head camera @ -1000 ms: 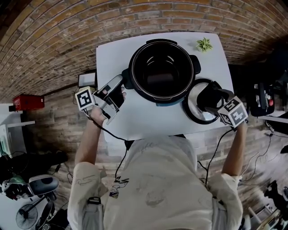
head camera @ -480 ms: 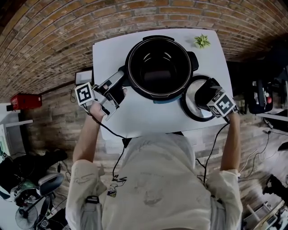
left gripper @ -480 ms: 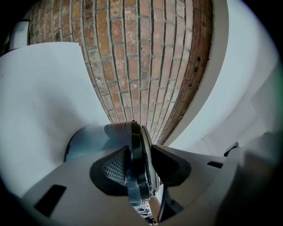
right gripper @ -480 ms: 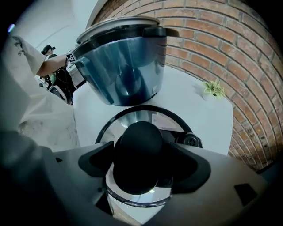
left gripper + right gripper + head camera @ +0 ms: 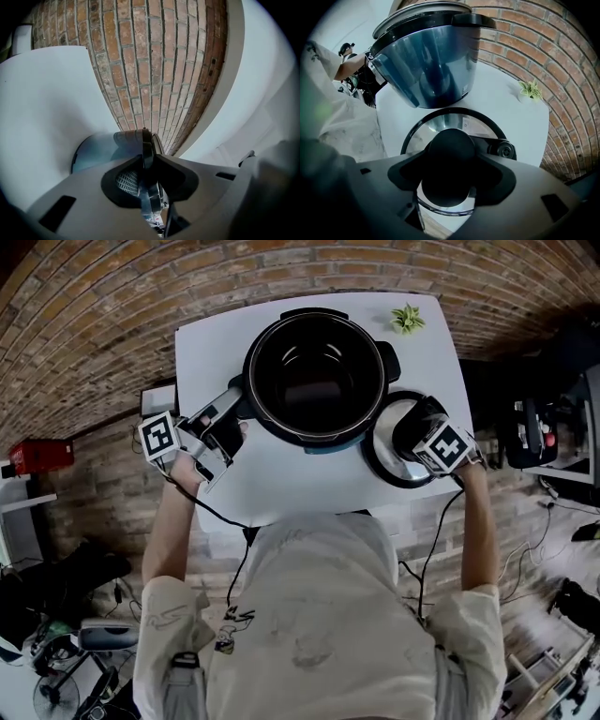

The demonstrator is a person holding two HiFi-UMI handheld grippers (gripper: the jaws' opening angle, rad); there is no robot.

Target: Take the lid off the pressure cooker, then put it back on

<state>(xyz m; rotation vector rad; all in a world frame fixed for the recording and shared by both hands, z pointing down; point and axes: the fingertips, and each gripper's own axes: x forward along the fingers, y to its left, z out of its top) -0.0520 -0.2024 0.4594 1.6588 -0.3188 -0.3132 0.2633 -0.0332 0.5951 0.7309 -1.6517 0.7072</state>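
Note:
The open pressure cooker (image 5: 314,371) (image 5: 426,61) stands at the back of the white table (image 5: 281,484). Its glass lid (image 5: 380,454) (image 5: 440,124) lies flat on the table to the cooker's right. My left gripper (image 5: 230,423) (image 5: 147,173) points level at the cooker's left side; its jaws have just been closing and now pinch the thin black side handle (image 5: 146,140). My right gripper (image 5: 412,432) (image 5: 450,164) points down over the lid. Its jaws have just been closing too, and the round black knob (image 5: 450,154) fills the gap between them.
A small green plant (image 5: 407,318) (image 5: 529,89) sits at the table's far right corner. The lid lies close to the table's right front edge. Brick paving surrounds the table. Cables run back from both grippers.
The right gripper has come down onto the lid's knob and its jaws have narrowed round it. The left jaws have closed on the cooker's side handle.

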